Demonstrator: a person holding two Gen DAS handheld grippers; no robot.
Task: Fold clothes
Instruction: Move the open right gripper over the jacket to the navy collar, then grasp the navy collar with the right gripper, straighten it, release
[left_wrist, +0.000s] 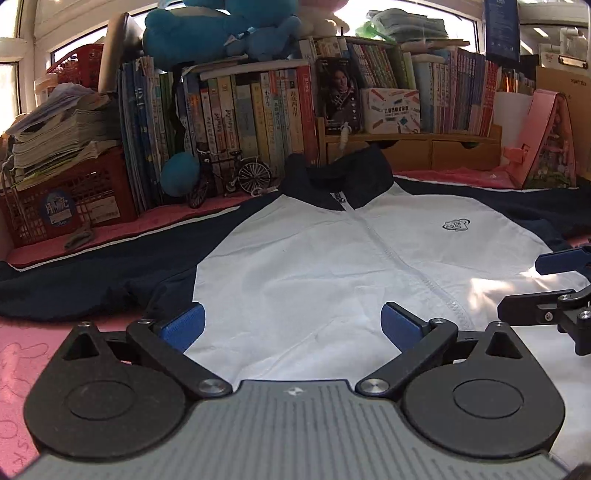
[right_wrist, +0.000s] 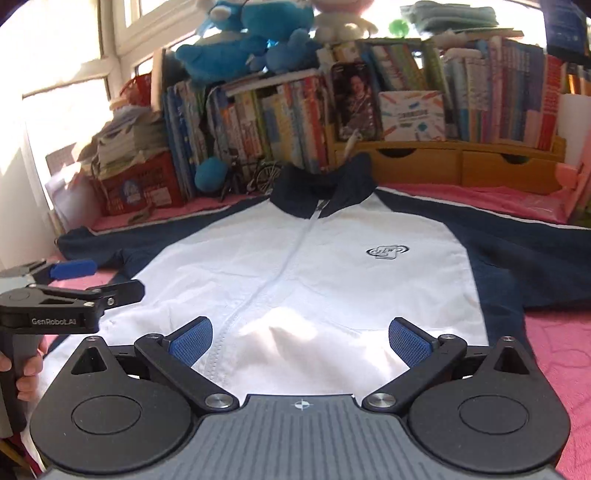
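A zipped jacket (left_wrist: 314, 258) (right_wrist: 306, 266) with a white body, navy sleeves and navy collar lies flat, front up, on a pink cover. My left gripper (left_wrist: 291, 325) stands open over the lower left part of the white front, nothing between its blue pads. My right gripper (right_wrist: 301, 341) is open as well, low over the hem right of the zip. In the left wrist view the right gripper (left_wrist: 554, 280) shows at the right edge. The right wrist view shows the left gripper (right_wrist: 77, 280) at the left edge, held by a hand (right_wrist: 29, 369).
Rows of books (left_wrist: 258, 107) and a wooden drawer shelf (right_wrist: 461, 166) line the far side just behind the collar. A red crate (left_wrist: 66, 199) with paper stacks, a small model bicycle (left_wrist: 229, 177) and blue plush toys (right_wrist: 251, 40) stand at the back left. Pink cover (right_wrist: 561, 350) shows right of the jacket.
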